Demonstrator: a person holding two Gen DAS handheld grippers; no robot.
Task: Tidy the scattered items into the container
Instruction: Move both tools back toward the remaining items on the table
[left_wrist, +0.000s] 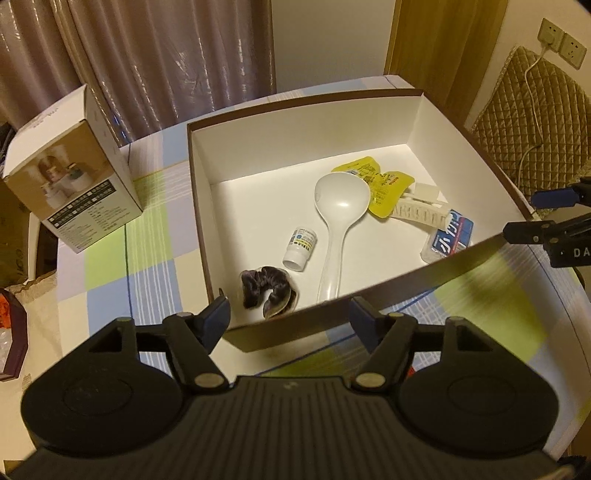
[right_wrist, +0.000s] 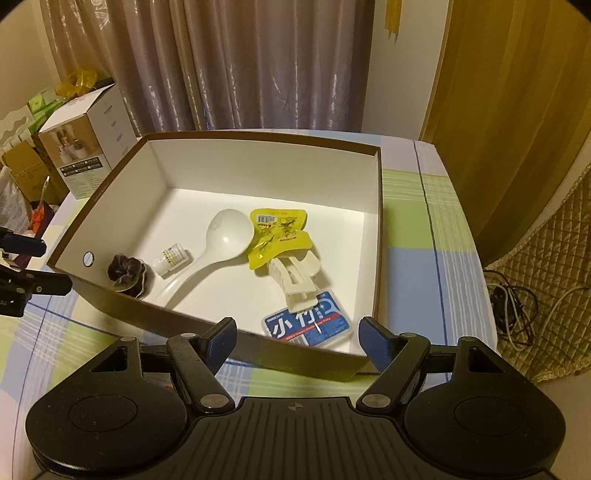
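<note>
Both tools, left (left_wrist: 288, 314) and right (right_wrist: 297, 338), gape empty over the box's (right_wrist: 258, 142) near wall on the checked counter (right_wrist: 413, 236), with scrunchie (left_wrist: 264, 291), bottle (left_wrist: 301, 248), rice paddle (left_wrist: 340, 206), pouch (right_wrist: 279, 236), hair claw (right_wrist: 295, 280) and floss-pick pack (right_wrist: 306, 323) inside.

A home, probably a bedroom or living room: long pleated curtains (right_wrist: 258, 62) hang behind a table under a checked cloth (right_wrist: 424, 236); a quilted cushion (left_wrist: 532, 122) and wall sockets (left_wrist: 561, 40) lie far right, stacked retail cartons (right_wrist: 26, 147) far left.
</note>
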